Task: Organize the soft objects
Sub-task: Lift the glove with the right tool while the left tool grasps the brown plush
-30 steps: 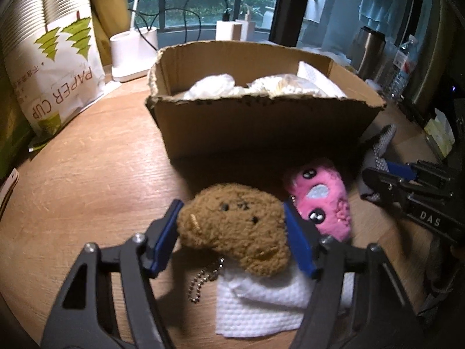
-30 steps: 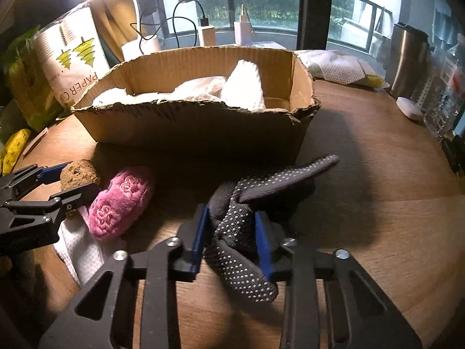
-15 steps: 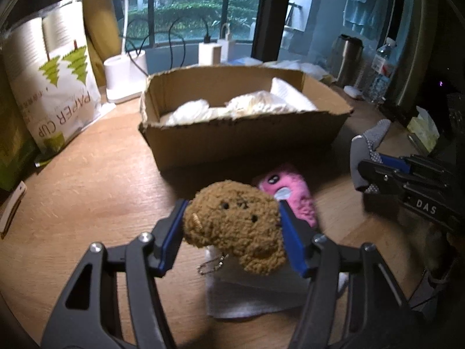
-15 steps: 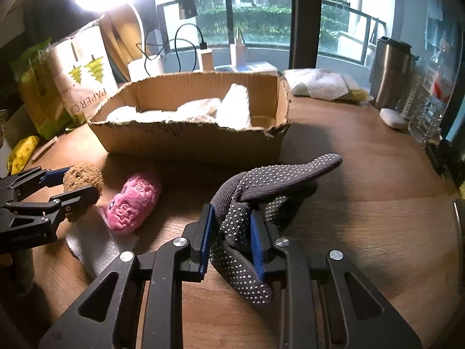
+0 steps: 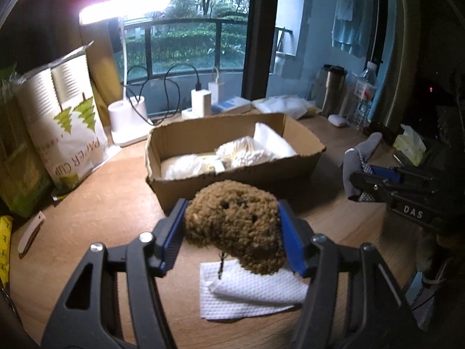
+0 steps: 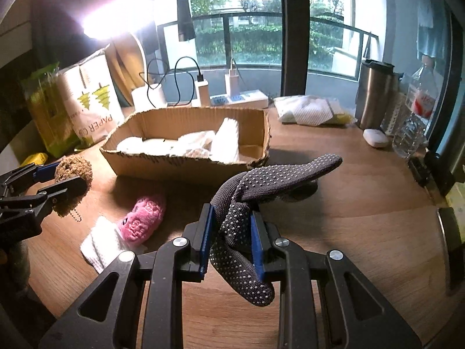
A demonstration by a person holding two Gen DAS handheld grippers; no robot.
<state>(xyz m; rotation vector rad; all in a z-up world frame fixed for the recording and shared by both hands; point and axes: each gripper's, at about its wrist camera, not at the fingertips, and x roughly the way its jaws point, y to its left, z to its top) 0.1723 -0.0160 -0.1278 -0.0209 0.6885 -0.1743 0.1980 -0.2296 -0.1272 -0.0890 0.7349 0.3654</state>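
Observation:
My left gripper point(image 5: 232, 224) is shut on a brown plush toy point(image 5: 237, 221) and holds it above the table, in front of the cardboard box point(image 5: 238, 171). The toy also shows in the right wrist view point(image 6: 72, 183). My right gripper point(image 6: 231, 232) is shut on a grey dotted glove point(image 6: 261, 192) and holds it in the air, right of the box point(image 6: 162, 165). A pink plush toy point(image 6: 142, 218) lies on the table beside a white paper towel point(image 6: 100, 245). The towel shows below the brown toy point(image 5: 250, 293).
The box holds white soft items point(image 5: 232, 154). A paper cup bag point(image 5: 66, 133), a lamp base point(image 5: 128, 119) and chargers point(image 5: 200, 101) stand behind it. A steel tumbler point(image 6: 375, 96), water bottle point(image 6: 415, 119) and white cloths point(image 6: 311, 110) sit at back right.
Both grippers have risen from the table with their loads. The brown toy left the towel; the glove hangs free. The pink toy stayed on the table.

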